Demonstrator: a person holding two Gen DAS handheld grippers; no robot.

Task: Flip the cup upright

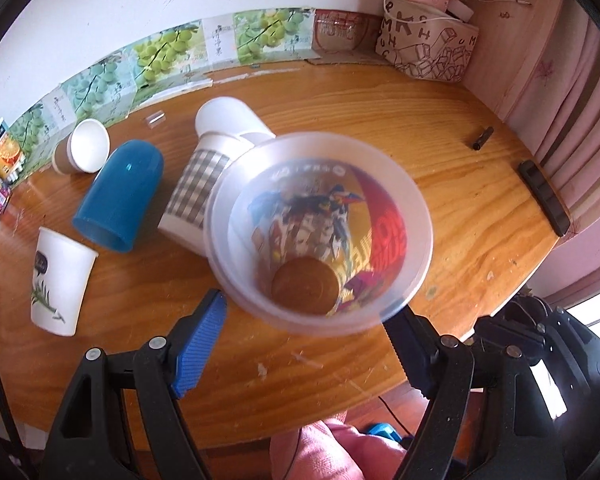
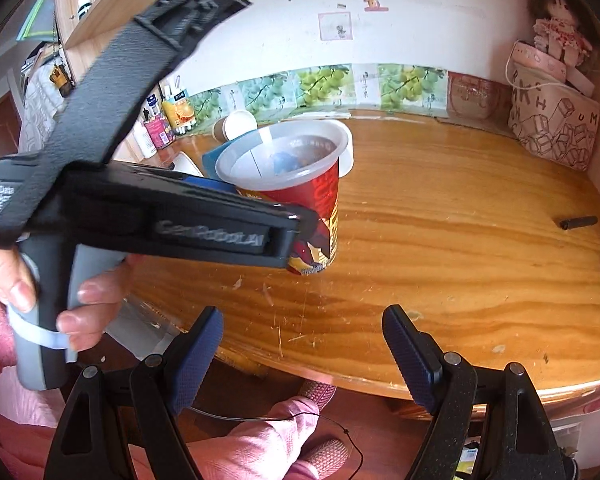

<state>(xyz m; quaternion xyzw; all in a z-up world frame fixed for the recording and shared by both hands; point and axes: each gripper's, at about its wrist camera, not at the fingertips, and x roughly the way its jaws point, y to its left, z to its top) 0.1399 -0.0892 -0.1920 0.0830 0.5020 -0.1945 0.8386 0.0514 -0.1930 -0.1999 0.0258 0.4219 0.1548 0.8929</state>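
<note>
- Left gripper (image 1: 304, 344) is seen with its jaws spread wide on either side of the printed cup (image 1: 320, 232); whether the pads actually press the cup wall cannot be told, since the blurred rim hides the contact.
- From the right wrist view, the left gripper (image 2: 296, 224) is shown reaching to the cup's side, and the printed cup (image 2: 296, 184) is found mouth-up, its base at or just above the wooden table (image 2: 440, 240).
- Right gripper (image 2: 302, 344) is held apart from the cup near the table edge, its fingers wide apart with nothing between them.
- The flip is judged essentially done: the rim faces up and the round bottom is visible through the mouth. What is probably left is settling the cup flat and drawing the left gripper away.
- Beyond the cup, other cups are seen: a blue cup (image 1: 120, 196) standing mouth-down, a checked cup (image 1: 204, 184) lying on its side just behind it, a brown paper cup (image 1: 82, 152) also on its side, and a white paper cup (image 1: 60, 284) apparently mouth-down.
</note>
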